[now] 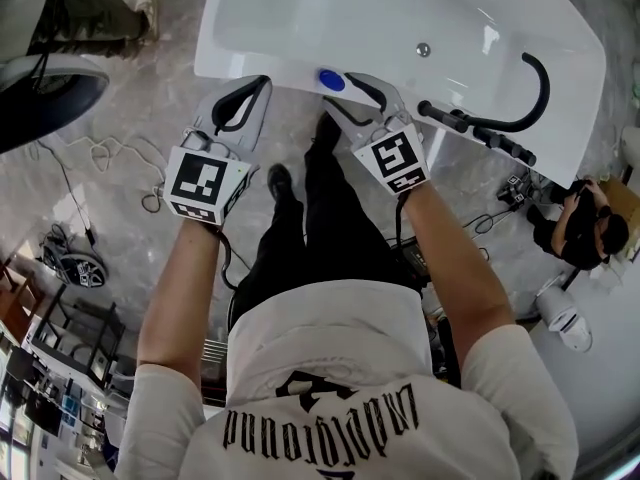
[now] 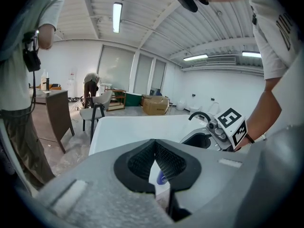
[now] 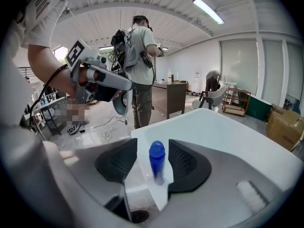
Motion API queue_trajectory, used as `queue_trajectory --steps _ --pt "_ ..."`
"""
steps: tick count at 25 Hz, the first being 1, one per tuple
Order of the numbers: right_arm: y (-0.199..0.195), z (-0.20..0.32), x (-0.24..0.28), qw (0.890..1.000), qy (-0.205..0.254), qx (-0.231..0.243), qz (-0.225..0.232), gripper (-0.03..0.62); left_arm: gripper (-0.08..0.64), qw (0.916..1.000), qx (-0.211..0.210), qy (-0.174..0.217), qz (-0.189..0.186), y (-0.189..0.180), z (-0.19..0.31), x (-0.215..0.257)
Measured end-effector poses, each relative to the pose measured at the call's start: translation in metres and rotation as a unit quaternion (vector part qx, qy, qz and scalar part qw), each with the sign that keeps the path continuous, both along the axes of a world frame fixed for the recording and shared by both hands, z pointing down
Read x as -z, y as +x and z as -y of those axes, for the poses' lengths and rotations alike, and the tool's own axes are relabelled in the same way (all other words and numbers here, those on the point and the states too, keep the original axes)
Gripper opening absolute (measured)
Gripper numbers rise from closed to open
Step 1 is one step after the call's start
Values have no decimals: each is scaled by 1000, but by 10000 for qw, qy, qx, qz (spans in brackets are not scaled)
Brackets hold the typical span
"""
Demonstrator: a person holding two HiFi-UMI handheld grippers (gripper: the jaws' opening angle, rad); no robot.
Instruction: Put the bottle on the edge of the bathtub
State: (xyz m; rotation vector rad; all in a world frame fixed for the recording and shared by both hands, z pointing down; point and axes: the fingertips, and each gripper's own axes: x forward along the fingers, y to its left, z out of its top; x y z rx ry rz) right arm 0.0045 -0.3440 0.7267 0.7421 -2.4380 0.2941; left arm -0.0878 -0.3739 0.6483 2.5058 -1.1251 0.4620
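bottle [image 1: 330, 80] 1 | bathtub [image 1: 300, 28] 1 | left gripper [image 1: 257, 87] + right gripper [image 1: 339, 89] = 2

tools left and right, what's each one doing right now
Left tool: closed, holding nothing.
Right tool: open, the blue bottle stands between its jaws on the bathtub edge, not gripped.

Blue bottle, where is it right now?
In the right gripper view the blue bottle stands upright on the near edge of the bathtub, between the open jaws of the right gripper, with neither pad on it.
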Motion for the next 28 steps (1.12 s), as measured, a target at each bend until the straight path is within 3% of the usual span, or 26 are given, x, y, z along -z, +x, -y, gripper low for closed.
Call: queue_trajectory --steps 12,28 --pt "-19 -21 113 9985 388 -238 295 189 8 9987 249 427 -107 -37 -33 97" --pt "-33 -80 279 9885 1320 -419 613 87 8 9901 143 1350 -347 -63 -112 247"
